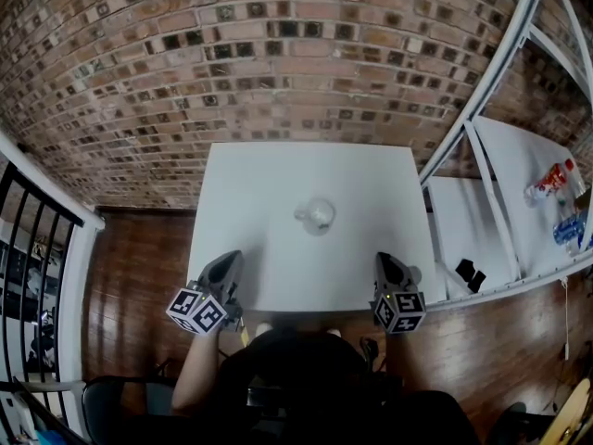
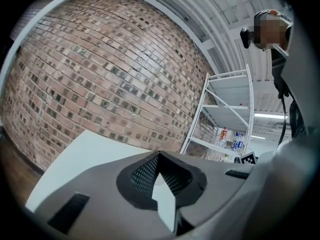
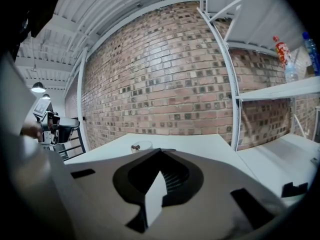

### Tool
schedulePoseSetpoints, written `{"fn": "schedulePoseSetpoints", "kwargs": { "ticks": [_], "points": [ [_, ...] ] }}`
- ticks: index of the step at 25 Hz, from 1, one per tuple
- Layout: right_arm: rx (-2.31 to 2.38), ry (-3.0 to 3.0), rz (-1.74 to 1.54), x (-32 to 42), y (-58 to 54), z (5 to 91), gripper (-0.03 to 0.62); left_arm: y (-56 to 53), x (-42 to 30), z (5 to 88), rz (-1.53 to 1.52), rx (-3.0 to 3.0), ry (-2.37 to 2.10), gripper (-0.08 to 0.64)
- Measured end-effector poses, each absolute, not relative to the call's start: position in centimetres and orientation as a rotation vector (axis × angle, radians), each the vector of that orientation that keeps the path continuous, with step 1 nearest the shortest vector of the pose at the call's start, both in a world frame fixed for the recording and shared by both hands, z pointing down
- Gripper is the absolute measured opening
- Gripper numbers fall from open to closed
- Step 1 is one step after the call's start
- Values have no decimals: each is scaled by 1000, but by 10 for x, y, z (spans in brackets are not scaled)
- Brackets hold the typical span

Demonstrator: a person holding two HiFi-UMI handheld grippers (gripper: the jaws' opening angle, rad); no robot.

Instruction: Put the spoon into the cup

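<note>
A clear glass cup (image 1: 316, 215) stands near the middle of the white table (image 1: 269, 184). In the right gripper view the cup (image 3: 141, 146) shows just above the jaws, with a thin dark sliver at its right rim. I cannot tell whether that sliver is the spoon, and no spoon is plain in any view. My left gripper (image 1: 225, 263) rests at the table's near left edge, shut and empty. My right gripper (image 1: 387, 260) sits at the near right edge, also shut with nothing in it. Both are well short of the cup.
A brick wall (image 1: 278, 54) closes the far side of the table. A white shelf rack (image 1: 491, 146) stands to the right, holding bottles (image 1: 548, 180) and small black items (image 1: 470, 272). A black railing (image 1: 37, 239) is at the left, over a wooden floor (image 1: 139, 258).
</note>
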State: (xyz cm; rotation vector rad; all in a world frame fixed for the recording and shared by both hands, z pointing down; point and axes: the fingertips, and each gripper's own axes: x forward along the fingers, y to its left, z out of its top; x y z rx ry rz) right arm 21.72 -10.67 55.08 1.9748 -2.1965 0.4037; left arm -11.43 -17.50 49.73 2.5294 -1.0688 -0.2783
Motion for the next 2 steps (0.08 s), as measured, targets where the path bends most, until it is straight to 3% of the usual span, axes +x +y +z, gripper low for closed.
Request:
{"fn": "schedulePoseSetpoints", "kwargs": {
  "ticks": [2],
  "points": [
    [1979,-2193,405,216,-109,552,2,-177,-116,500,-275,2524,-1073,5]
  ]
}}
